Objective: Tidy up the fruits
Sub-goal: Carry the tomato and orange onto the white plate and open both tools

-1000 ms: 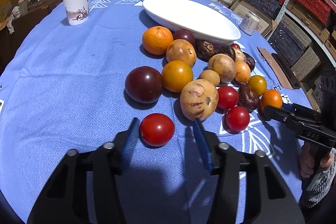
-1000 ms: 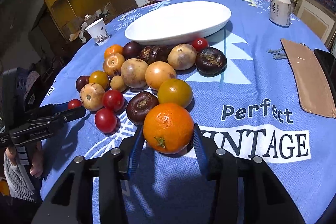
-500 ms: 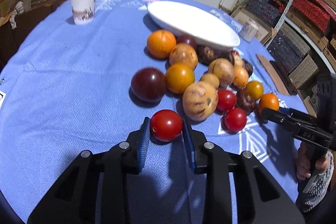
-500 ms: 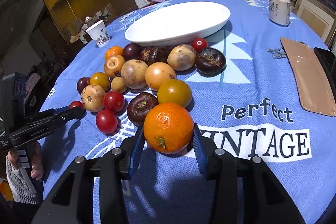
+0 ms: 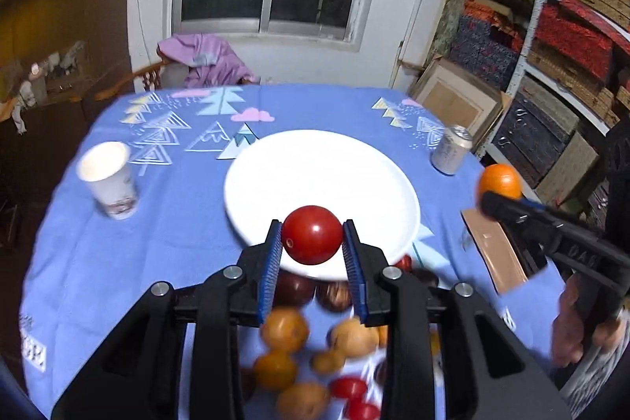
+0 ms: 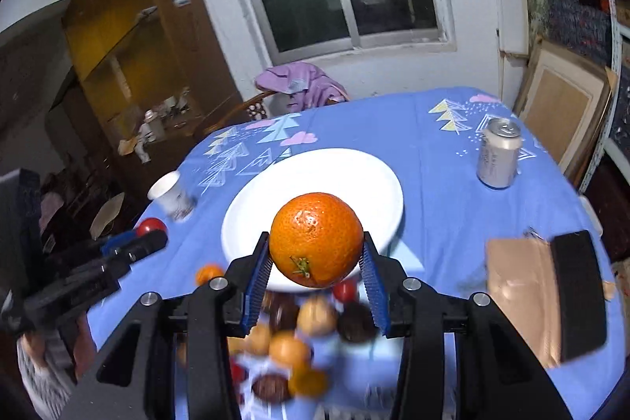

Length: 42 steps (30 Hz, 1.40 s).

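Observation:
My left gripper (image 5: pixel 312 247) is shut on a red tomato (image 5: pixel 312 235), held in the air in front of the near rim of the white plate (image 5: pixel 315 172). My right gripper (image 6: pixel 316 254) is shut on an orange (image 6: pixel 316 239), also lifted above the plate's (image 6: pixel 327 168) near edge. The right gripper with its orange (image 5: pixel 499 182) shows at the right of the left wrist view. The left gripper with the tomato (image 6: pixel 151 225) shows at the left of the right wrist view. The remaining fruits (image 5: pixel 311 353) lie blurred on the blue cloth below both grippers.
A paper cup (image 5: pixel 108 180) stands left of the plate and a drink can (image 5: pixel 451 150) to its right. A brown flat piece (image 6: pixel 516 286) and a dark object (image 6: pixel 577 286) lie at the right. A chair with purple cloth (image 5: pixel 208 60) stands behind the table.
Both grippers have risen off the cloth with their fruit and now face the plate. The left one closed on the tomato first. The fruit pile has dropped to the bottom of both views.

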### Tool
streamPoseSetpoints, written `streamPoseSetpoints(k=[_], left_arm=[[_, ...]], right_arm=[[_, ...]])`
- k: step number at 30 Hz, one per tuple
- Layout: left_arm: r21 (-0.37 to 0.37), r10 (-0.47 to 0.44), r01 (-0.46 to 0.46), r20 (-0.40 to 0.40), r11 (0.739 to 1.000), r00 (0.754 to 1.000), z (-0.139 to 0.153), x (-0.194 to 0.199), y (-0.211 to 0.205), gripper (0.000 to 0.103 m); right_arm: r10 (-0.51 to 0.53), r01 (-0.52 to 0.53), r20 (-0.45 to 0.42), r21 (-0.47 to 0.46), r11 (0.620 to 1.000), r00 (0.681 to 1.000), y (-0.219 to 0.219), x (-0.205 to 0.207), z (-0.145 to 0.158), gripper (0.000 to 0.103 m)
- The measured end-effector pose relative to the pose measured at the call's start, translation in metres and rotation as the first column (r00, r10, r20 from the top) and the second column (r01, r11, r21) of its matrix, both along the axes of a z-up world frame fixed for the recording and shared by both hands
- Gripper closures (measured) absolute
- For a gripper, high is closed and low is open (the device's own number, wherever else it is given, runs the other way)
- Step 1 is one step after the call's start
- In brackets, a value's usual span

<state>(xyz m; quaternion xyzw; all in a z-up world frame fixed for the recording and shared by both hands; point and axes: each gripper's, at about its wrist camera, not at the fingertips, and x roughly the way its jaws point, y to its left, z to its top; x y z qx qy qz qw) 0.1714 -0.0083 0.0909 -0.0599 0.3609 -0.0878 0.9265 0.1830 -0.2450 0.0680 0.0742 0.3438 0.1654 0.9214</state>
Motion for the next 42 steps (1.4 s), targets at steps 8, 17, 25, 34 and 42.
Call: streamPoseSetpoints(k=[8,17,25,34,42], left_arm=[[-0.008,0.032,-0.034,-0.168,0.999,0.985,-0.064,0.07,-0.003,0.073],[0.028,0.035,-0.03,-0.21,0.999,0.977,-0.086,0.094,-0.011,0.072],[0.015,0.05,-0.048,-0.205,0.999,0.977,-0.09,0.096,-0.006,0.05],[-0.046,0.082,-0.09,-0.152,0.995,0.985,-0.065,0.077,0.009,0.037],[-0.04,0.102,-0.106,-0.1,0.994,0.99,-0.048,0.046,0.017,0.037]], right_arm=[[-0.039,0.026,-0.155,-0.085,0.996,0.987,0.027,0.072,-0.072,0.058],[-0.02,-0.01,-0.149,-0.2,0.98,0.989,0.051,0.077,-0.089,0.058],[-0.022,-0.007,-0.154,-0.184,0.983,0.988,0.046,0.081,-0.09,0.057],[-0.031,0.019,-0.075,-0.164,0.986,0.997,0.042,0.073,-0.067,0.051],[-0.03,0.026,-0.03,-0.124,0.992,0.999,0.033,0.061,-0.05,0.05]])
